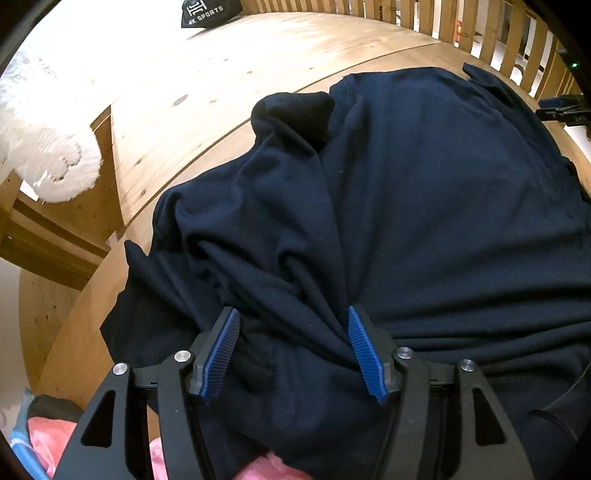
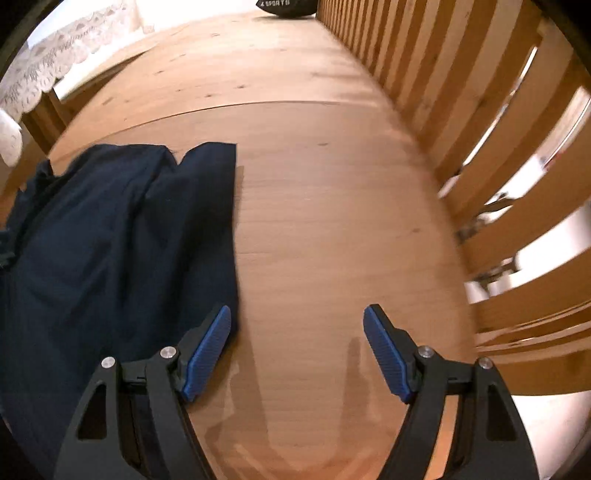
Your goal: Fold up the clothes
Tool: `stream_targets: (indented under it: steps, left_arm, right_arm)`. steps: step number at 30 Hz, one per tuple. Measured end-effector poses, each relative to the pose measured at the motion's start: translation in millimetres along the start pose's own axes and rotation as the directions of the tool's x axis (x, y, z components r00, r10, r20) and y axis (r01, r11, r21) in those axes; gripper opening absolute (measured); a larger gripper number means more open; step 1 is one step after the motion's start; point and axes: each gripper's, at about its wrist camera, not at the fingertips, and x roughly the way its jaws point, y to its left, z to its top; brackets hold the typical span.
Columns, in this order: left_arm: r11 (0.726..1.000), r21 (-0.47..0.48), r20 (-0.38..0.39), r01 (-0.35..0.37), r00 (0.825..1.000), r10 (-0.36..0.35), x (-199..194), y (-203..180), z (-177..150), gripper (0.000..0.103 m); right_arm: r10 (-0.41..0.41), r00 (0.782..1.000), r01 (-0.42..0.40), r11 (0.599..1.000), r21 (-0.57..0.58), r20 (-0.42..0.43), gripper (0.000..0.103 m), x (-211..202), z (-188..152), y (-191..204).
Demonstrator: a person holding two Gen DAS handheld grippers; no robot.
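Taking the navy T-shirt (image 1: pixel 424 192) as the landmark: far to its left, past the edge of the wooden tabletop (image 1: pixel 207 96), a white lace cloth (image 1: pixel 51 162) hangs in bright light, with a lower wooden frame (image 1: pixel 44 236) beneath it. Down at the near-left corner of the shirt sits something pink (image 1: pixel 48 439) beside a blue rim, too cropped to name. Beyond the shirt, at the far end of the tabletop, lies a black bag printed "SPORTS" (image 1: pixel 207 14). The shirt itself is spread over the pale pine boards, its right part lying fairly flat and its left part bunched into deep folds, with one sleeve turned up at the far side. The left hand-held gripper (image 1: pixel 295 350) stands over that bunched cloth with its blue pads apart; folds rise between them and brush the right-hand pad, though neither pad presses in. To the right of the shirt's straight edge (image 2: pixel 221 206) the tabletop (image 2: pixel 332 206) is bare wood with a seam across it, and there the right hand-held gripper (image 2: pixel 297 350) hangs spread wide, nothing between its pads. Furthest right runs a wooden slat railing (image 2: pixel 461 122), with a bright floor showing through the gaps.
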Motion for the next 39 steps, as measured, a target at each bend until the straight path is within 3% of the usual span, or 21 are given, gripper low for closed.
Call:
stream_targets:
  steps: [4,12,14,16,22,24,25,26,30,32,34,36,38,39]
  left_arm:
    - [1.000,-0.007,-0.001,0.004,1.000,-0.004,7.4,5.3,25.8,0.061]
    - [1.000,-0.020,0.010,0.000,1.000,0.000,-2.7,-0.7,37.7,0.061]
    - [1.000,-0.028,0.009,-0.004,1.000,0.004,-5.1,-3.2,27.9,0.061]
    - [0.998,-0.054,0.006,-0.014,1.000,0.015,-13.7,-40.2,10.9,0.061]
    - [0.999,-0.046,0.011,-0.011,1.000,0.011,-0.9,4.4,-37.6,0.061]
    - [0.999,-0.045,0.012,-0.011,1.000,0.012,7.8,9.0,-42.2,0.061]
    - [0.999,-0.045,0.012,-0.012,1.000,0.012,11.0,10.1,-43.4,0.061]
    - [0.999,-0.046,0.012,-0.012,1.000,0.013,14.6,11.9,-44.0,0.061]
    - [0.999,-0.052,0.016,-0.012,1.000,0.013,25.7,19.6,-44.3,0.061]
    - [0.998,-0.056,0.021,-0.010,1.000,0.011,26.6,20.4,-44.8,0.061]
    - [0.998,-0.058,0.025,0.000,1.000,0.002,27.0,20.1,-44.7,0.061]
    - [0.998,-0.057,0.028,0.004,1.000,-0.003,27.0,19.2,-44.5,0.061]
    - [0.999,-0.053,0.028,-0.004,1.000,0.006,26.0,17.4,-44.9,0.061]
    - [0.999,-0.053,0.026,-0.006,1.000,0.008,25.5,17.0,-45.2,0.061]
  right_arm:
    - [-0.024,1.000,0.023,0.999,-0.037,-0.017,0.073,8.7,2.1,14.6]
    - [0.075,0.997,-0.076,0.996,-0.035,-0.034,0.073,8.2,4.3,29.9]
    - [0.120,0.993,-0.119,0.992,0.029,-0.002,0.073,-3.6,6.7,18.3]
    - [0.149,0.989,-0.148,0.987,0.068,-0.006,0.073,-7.4,6.6,10.1]
    - [0.091,0.994,-0.092,0.995,-0.021,-0.055,0.073,6.9,4.5,34.1]
    - [0.070,0.997,-0.071,0.996,-0.053,-0.032,0.067,9.3,3.1,40.2]
    - [0.073,0.997,-0.074,0.995,-0.066,-0.019,0.047,9.6,3.0,42.6]
    - [0.086,0.996,-0.087,0.994,-0.069,-0.019,0.008,8.5,3.6,42.7]
    - [0.122,0.992,-0.125,0.990,-0.066,-0.044,0.006,-2.4,6.4,36.8]
    - [0.033,0.999,-0.030,0.995,-0.090,0.036,0.005,-23.6,7.1,25.2]
    - [-0.106,0.990,0.115,0.988,-0.100,0.090,0.007,-43.8,1.4,8.9]
    - [-0.171,0.984,0.175,0.979,-0.108,0.048,0.009,-38.8,-6.7,0.7]
    - [-0.236,0.972,0.235,0.965,-0.118,0.007,0.021,-33.9,-14.7,-7.5]
    - [-0.230,0.973,0.229,0.968,-0.101,0.002,0.022,-32.9,-15.0,-9.5]
